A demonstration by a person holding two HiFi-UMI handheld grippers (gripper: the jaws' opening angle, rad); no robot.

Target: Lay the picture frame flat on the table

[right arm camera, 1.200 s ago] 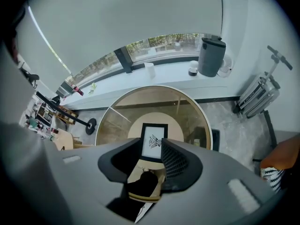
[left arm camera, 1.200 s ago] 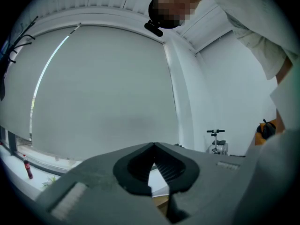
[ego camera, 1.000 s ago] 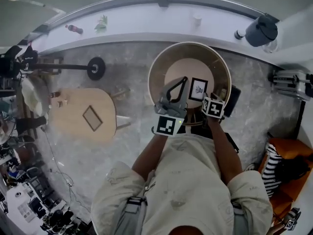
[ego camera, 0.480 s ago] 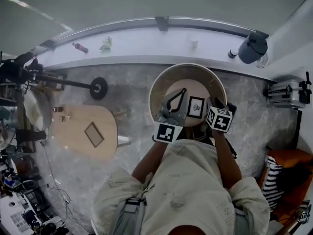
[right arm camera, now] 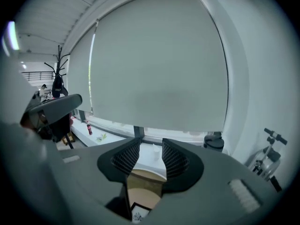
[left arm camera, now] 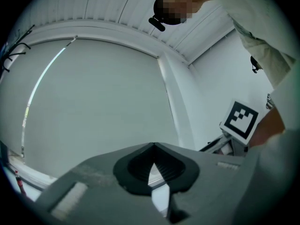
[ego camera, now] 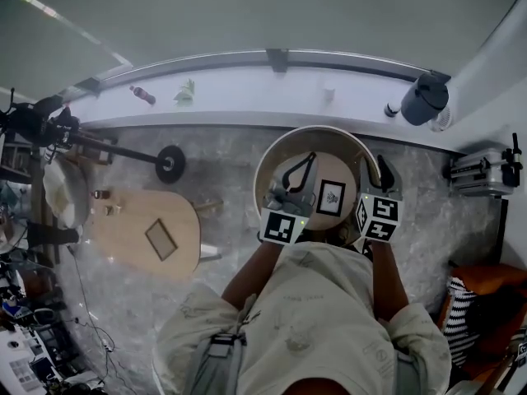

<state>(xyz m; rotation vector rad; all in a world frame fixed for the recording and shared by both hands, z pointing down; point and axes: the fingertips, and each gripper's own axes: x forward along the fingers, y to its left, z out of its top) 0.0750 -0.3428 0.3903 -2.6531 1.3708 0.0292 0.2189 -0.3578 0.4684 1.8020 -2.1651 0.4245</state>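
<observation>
The picture frame (ego camera: 331, 197) seemed to lie flat on the round worktop (ego camera: 321, 136), between both tools. The right hand-held gripper (ego camera: 377, 171) was opening, its jaws empty. The left hand-held gripper (ego camera: 306, 161) was closed on nothing. A careless swing from either could knock the frame off.

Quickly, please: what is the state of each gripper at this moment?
Left gripper: jaws closed, holding nothing.
Right gripper: jaws apart and opening, nothing between them; the picture frame is below, not held.
</observation>
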